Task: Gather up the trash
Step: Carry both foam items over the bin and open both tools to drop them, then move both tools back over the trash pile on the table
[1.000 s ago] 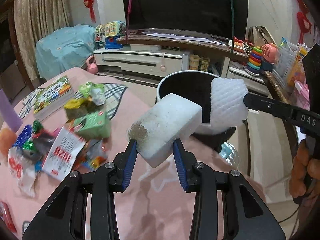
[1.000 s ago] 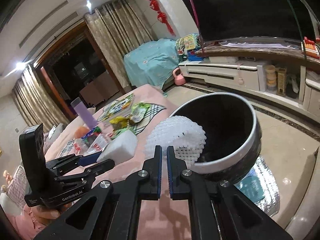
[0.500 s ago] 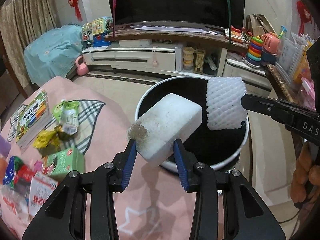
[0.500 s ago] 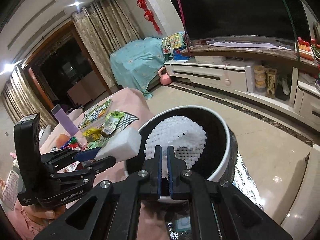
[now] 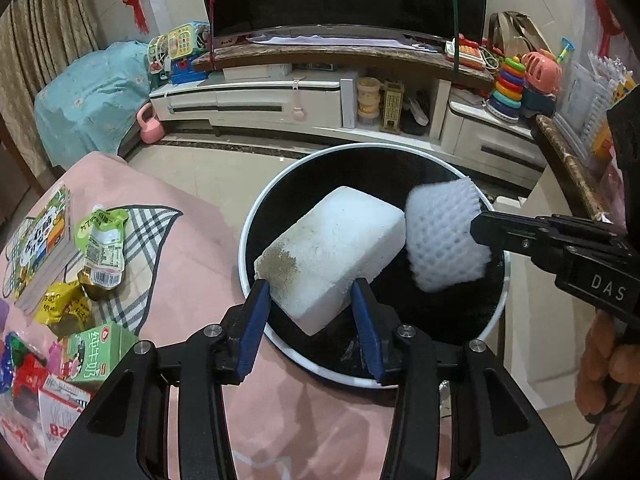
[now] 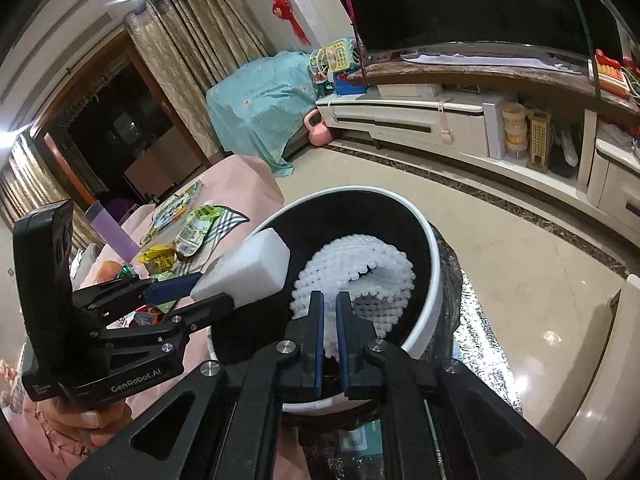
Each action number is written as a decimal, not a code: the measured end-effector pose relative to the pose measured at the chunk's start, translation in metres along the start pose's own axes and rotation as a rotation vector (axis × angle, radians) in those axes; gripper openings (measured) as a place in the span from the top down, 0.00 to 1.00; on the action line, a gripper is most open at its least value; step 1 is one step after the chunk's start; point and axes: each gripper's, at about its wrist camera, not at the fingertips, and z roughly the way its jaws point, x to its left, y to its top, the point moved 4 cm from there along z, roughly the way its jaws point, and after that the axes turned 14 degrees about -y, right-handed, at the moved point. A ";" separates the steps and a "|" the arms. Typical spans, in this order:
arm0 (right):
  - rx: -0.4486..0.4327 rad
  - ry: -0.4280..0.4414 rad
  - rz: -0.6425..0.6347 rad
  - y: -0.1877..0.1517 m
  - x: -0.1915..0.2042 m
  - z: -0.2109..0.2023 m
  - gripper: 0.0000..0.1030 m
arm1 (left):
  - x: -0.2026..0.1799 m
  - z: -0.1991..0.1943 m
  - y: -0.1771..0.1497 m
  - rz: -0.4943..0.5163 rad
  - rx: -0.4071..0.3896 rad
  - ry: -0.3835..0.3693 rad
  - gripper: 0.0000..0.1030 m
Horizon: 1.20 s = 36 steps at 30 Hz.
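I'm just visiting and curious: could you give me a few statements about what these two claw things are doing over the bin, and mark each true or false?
1. The left gripper holds a white foam block. True.
2. The right gripper is empty. False: its jaws pinch a white foam net.
3. Both items hang over the black bin. True.
4. The bin has a red rim. False: it is white.
5. Packets still lie on the pink table. True.

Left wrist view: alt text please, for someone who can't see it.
The left gripper holds a white foam block over the open black trash bin, while the right gripper holds a white foam net sleeve beside it. Snack wrappers and a green milk carton lie on the pink tablecloth.
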 end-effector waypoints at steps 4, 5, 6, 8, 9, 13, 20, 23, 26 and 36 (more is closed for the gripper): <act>0.014 0.000 0.015 0.003 -0.003 0.001 0.90 | 0.001 -0.001 -0.001 -0.007 0.001 0.011 0.45; 0.014 0.000 0.017 0.003 -0.004 0.001 0.89 | 0.002 -0.004 -0.003 -0.014 -0.011 0.004 0.43; 0.013 -0.003 0.021 0.003 -0.005 0.000 0.86 | 0.002 -0.005 -0.003 -0.022 -0.016 -0.008 0.37; 0.010 0.004 0.034 0.003 -0.006 -0.002 0.70 | 0.004 -0.010 -0.005 -0.035 -0.028 -0.003 0.31; 0.005 0.006 0.040 0.003 -0.007 -0.004 0.64 | 0.005 -0.013 -0.008 -0.037 -0.036 0.004 0.31; -0.009 0.015 0.053 0.001 -0.005 -0.012 0.58 | 0.011 -0.029 -0.024 -0.085 -0.072 0.016 0.23; -0.052 0.042 0.082 -0.014 0.012 -0.030 0.20 | 0.028 -0.063 -0.067 -0.195 -0.144 0.069 0.15; -0.079 0.042 0.073 -0.024 0.028 -0.040 0.16 | 0.035 -0.084 -0.085 -0.229 -0.184 0.082 0.15; -0.098 0.051 0.056 -0.033 0.044 -0.047 0.14 | 0.044 -0.104 -0.105 -0.262 -0.220 0.097 0.15; -0.081 0.103 -0.025 -0.070 0.112 -0.048 0.10 | 0.089 -0.156 -0.179 -0.407 -0.274 0.174 0.15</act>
